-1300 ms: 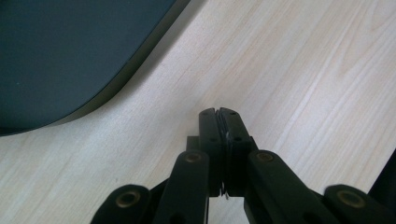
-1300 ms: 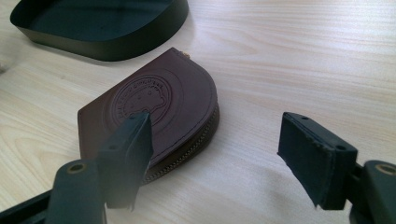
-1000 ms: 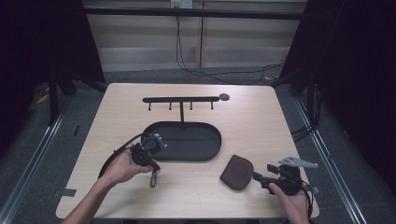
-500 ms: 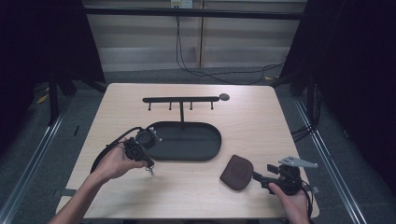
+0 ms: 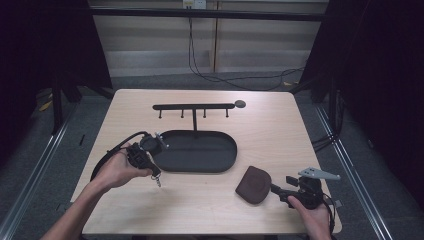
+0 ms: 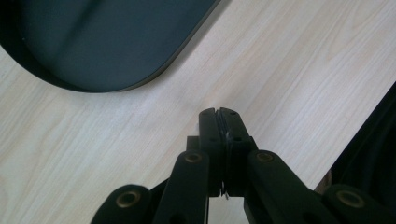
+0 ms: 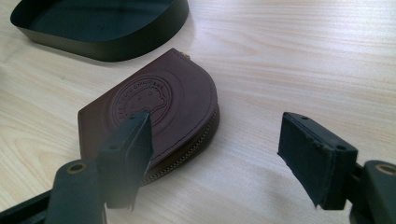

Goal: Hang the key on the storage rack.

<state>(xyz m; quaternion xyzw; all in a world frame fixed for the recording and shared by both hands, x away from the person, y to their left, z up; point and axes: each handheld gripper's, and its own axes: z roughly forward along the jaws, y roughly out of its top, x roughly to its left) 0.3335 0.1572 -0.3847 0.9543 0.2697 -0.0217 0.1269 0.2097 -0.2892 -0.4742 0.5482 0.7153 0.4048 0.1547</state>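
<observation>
Since a second ago the left gripper (image 5: 150, 161) has drifted leftward off the black oval tray (image 5: 220, 165), its jaws pinched tight on a small key with its ring dangling (image 5: 157, 179); the right gripper (image 7: 219, 158) stays put, jaws spread wide and empty just beside the brown leather pouch (image 7: 154, 109) on the table (image 5: 200, 200). That pouch looks light, soft and flat, so I judge its stitched, zipped edge the best hold. The right gripper view reveals its embossed seal and zipper; the high view shows the hook rack (image 5: 194, 107) behind the tray.
</observation>
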